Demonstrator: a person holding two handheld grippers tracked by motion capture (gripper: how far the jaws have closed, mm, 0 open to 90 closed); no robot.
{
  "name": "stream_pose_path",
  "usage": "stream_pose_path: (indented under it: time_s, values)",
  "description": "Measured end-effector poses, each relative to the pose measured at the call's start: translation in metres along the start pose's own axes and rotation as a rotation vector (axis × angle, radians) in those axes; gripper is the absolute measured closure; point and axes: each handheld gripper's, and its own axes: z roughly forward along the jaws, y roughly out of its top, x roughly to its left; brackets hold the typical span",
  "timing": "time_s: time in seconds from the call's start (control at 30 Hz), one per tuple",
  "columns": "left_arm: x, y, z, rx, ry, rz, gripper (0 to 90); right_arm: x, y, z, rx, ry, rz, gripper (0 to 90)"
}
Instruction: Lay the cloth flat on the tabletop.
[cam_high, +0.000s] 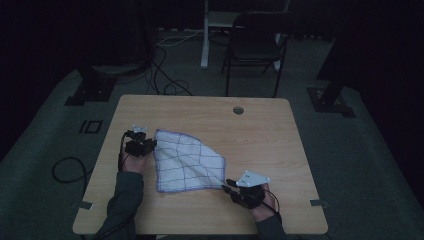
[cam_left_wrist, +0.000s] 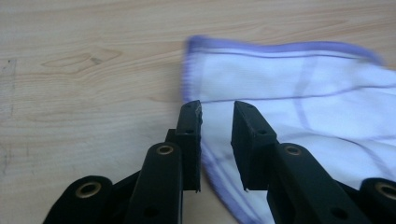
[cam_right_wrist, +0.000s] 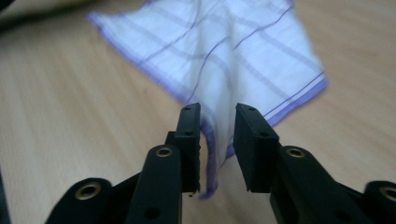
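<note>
A pale wooden table stands in a dim room, a dark chair behind it. Near the person's side of it lies a white dishcloth with purple grid lines and a purple hem, spread roughly flat, one corner drawn toward the right hand. It looks thin, limp and light; I'd guess it will sag and fold wherever it is unsupported, so the hemmed corners and edges seem the surest places to pinch.

The left gripper sits at the cloth's left edge, jaws parted by a narrow gap with the hem lying between them, not clamped. The right gripper straddles the near corner, which rises into the gap; its jaws are likewise slightly apart and not pressed onto the fabric.
</note>
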Motion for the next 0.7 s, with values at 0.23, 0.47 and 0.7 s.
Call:
stream_pose_path:
  time_s: [0.23,0.47,0.7]
  values:
    - [-0.043,-0.031,-0.019,-0.006,-0.101,0.12,72.3,-0.025,0.021,0.015,-0.051,-0.073,0.036,68.3]
    - [-0.058,-0.054,-0.014,0.037,-0.132,0.166,72.3,-0.049,0.033,0.052,-0.023,-0.125,0.074,65.8]
    - [-0.059,-0.065,-0.012,0.069,-0.129,0.184,72.2,-0.072,0.034,0.086,0.031,-0.132,0.137,61.7]
